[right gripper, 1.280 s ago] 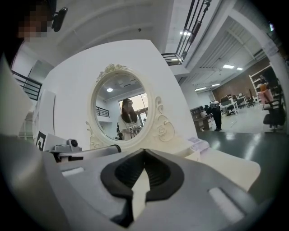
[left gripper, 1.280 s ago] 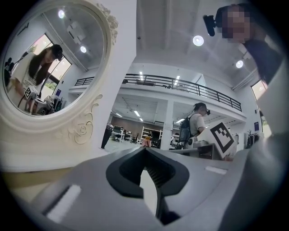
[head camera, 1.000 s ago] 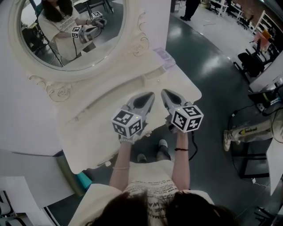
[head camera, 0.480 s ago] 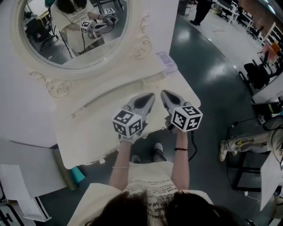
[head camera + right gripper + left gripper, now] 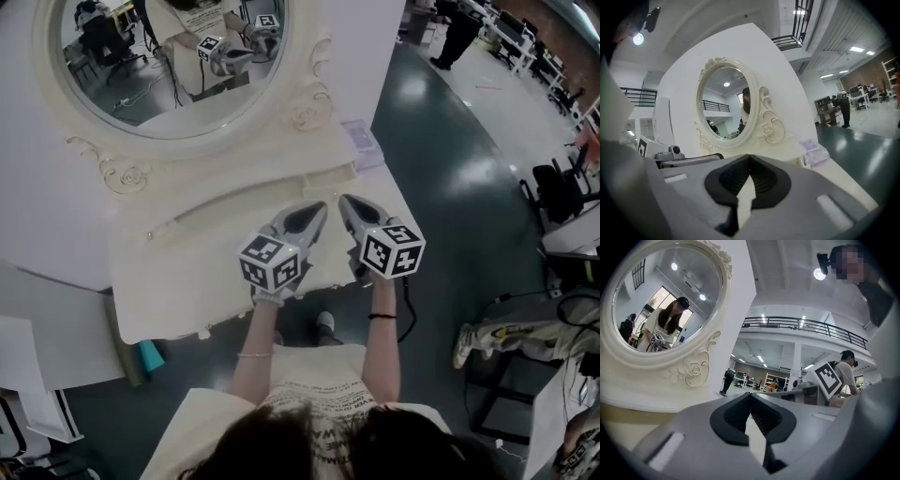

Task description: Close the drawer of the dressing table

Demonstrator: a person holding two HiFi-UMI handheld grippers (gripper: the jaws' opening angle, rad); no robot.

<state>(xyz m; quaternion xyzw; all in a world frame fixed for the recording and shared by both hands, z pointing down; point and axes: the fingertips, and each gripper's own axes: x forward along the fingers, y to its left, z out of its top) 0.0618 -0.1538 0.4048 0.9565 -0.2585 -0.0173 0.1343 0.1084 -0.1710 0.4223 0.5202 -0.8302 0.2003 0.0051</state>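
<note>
The cream dressing table [image 5: 178,267] stands below an oval mirror [image 5: 169,66]. Its drawer front does not show from above, and my hands cover the table's front edge. My left gripper [image 5: 321,206] and right gripper [image 5: 344,202] are held side by side, low over the front of the table top and pointing at the mirror. Both are shut and hold nothing. The left gripper [image 5: 750,394] faces the mirror frame's carved scroll [image 5: 693,371]. In front of the right gripper [image 5: 750,157] are the mirror [image 5: 724,105] and a small pale box [image 5: 814,151].
A small lilac box [image 5: 360,142] lies at the table's back right corner. A teal thing [image 5: 148,356] stands on the floor under the table's left end. White boards [image 5: 37,375] are at the left. A dark chair [image 5: 561,192] and a cart [image 5: 525,337] are at the right.
Table and mirror have slid right and down in the head view. Both grippers stay side by side and shut, with their tips a little nearer the table's raised back ledge.
</note>
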